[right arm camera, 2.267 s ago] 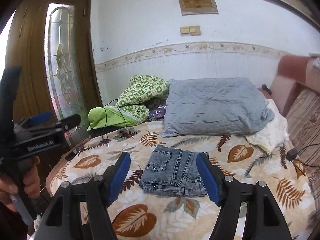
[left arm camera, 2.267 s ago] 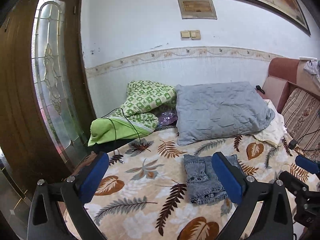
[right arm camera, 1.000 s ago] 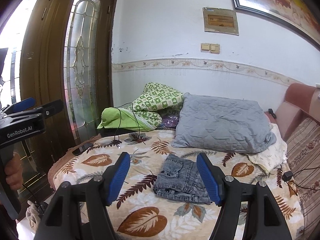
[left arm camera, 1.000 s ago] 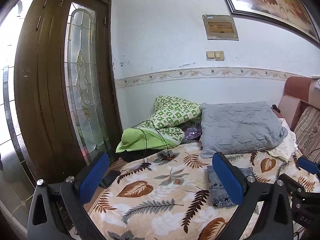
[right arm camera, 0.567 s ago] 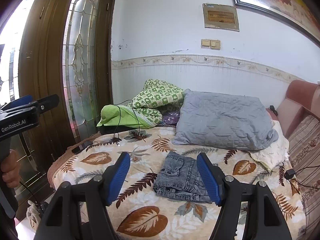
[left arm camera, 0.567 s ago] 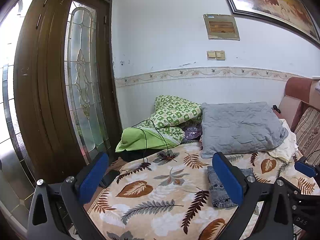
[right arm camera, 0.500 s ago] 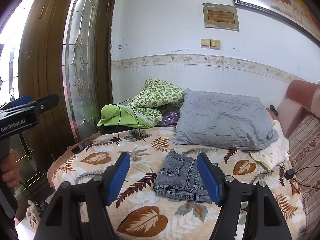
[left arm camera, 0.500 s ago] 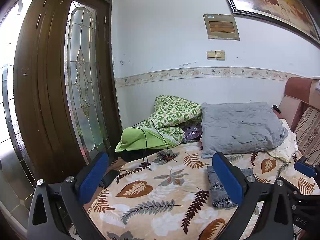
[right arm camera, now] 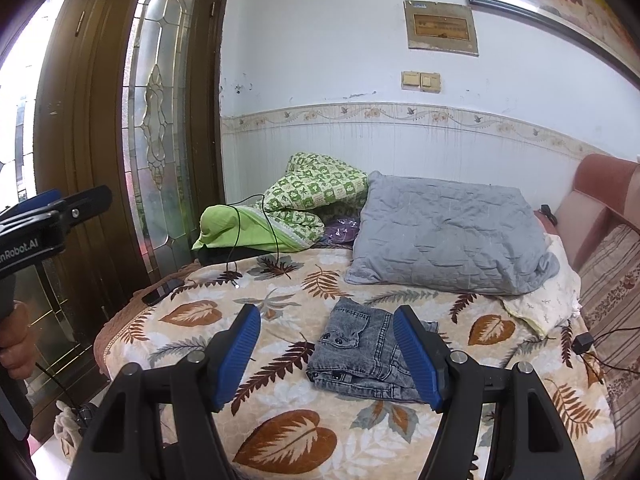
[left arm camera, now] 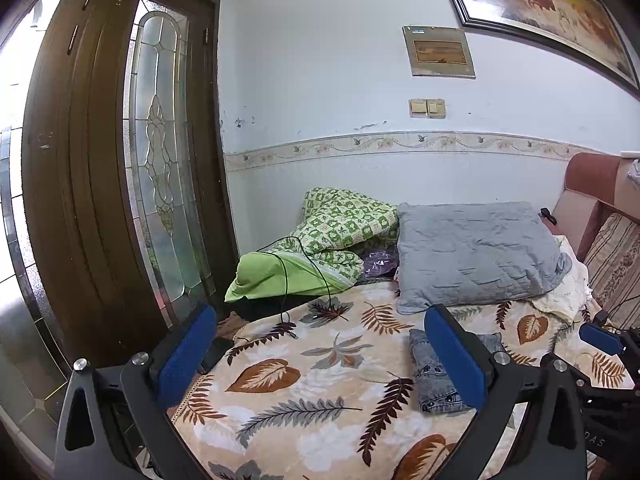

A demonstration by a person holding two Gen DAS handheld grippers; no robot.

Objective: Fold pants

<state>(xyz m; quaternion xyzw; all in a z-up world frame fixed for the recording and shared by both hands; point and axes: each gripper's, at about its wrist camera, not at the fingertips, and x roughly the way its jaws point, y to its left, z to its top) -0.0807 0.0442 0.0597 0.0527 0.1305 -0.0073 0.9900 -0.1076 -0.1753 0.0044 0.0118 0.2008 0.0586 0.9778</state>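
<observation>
Grey denim pants (right arm camera: pixel 360 354) lie folded into a compact rectangle on the leaf-patterned bedspread (right arm camera: pixel 280 436). In the left wrist view the same pants (left arm camera: pixel 430 372) sit partly behind my right-hand blue finger. My left gripper (left arm camera: pixel 320 354) hangs open over the bed's near edge, nothing between its blue pads. My right gripper (right arm camera: pixel 326 348) is open too, held back from the pants and above the bedspread, empty. The left gripper's tip (right arm camera: pixel 60 208) shows at the left of the right wrist view, and the right gripper's tip (left arm camera: pixel 600 338) at the right of the left wrist view.
A grey pillow (right arm camera: pixel 444 236) and a green checked quilt (right arm camera: pixel 304 200) lie at the head of the bed by the wall. A black phone (right arm camera: pixel 162 291) and cable rest at the bed's left edge. A wooden glass-panelled door (left arm camera: pixel 120 180) stands left; a striped sofa cushion (right arm camera: pixel 612 292) right.
Since the earliest frames both grippers have drawn back and away from the bed, so the pants look smaller and farther off. Over the last second nothing has visibly moved.
</observation>
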